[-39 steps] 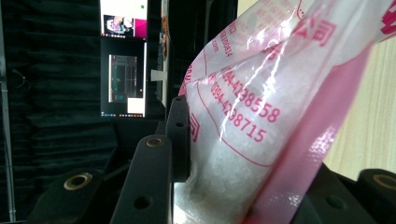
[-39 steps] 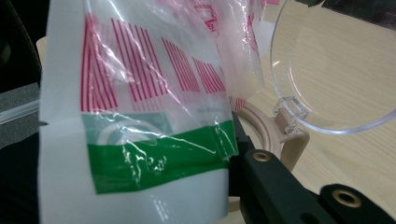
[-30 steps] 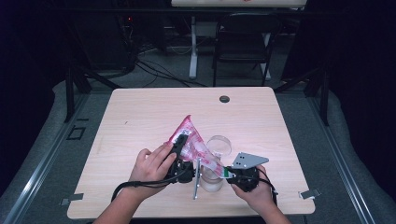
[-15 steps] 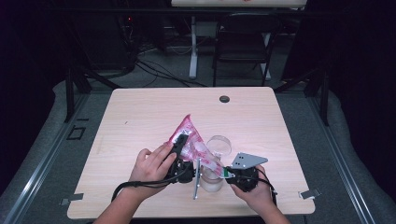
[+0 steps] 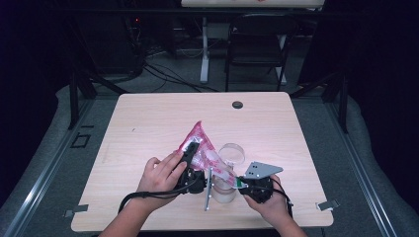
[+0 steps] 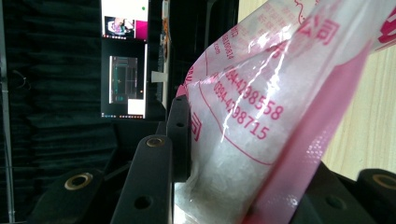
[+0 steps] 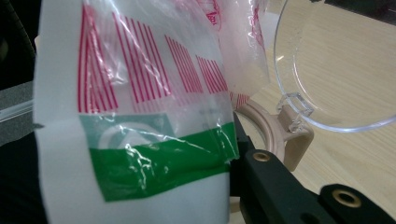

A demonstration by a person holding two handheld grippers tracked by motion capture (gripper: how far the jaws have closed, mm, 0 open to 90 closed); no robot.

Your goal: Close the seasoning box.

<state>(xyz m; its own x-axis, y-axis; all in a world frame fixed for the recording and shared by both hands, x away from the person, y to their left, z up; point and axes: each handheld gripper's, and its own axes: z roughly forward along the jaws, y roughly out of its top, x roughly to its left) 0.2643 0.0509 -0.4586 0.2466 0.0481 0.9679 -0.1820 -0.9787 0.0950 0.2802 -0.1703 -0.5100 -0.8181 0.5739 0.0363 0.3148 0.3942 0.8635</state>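
A pink-printed plastic bag (image 5: 200, 148) of white crystals is held tilted over the front middle of the table. My left gripper (image 5: 189, 152) is shut on its upper part; in the left gripper view the bag (image 6: 261, 121) is squeezed between the black jaws of the gripper (image 6: 233, 191). My right gripper (image 5: 241, 183) is shut on the bag's lower end, a white edge with a green band (image 7: 154, 158); the gripper (image 7: 187, 200) has one jaw hidden behind the plastic. Below the bag stands a clear jar (image 5: 223, 191), its hinged lid (image 5: 232, 154) open, and the same lid (image 7: 336, 70) rises from a beige rim (image 7: 280, 130).
A thin metal strip (image 5: 208, 190) stands beside the jar. A black grommet (image 5: 237, 104) sits near the table's far edge. The wooden table (image 5: 148, 123) is bare at left and back. A chair (image 5: 257, 39) stands beyond it. Monitors (image 6: 123, 60) glow in the dark.
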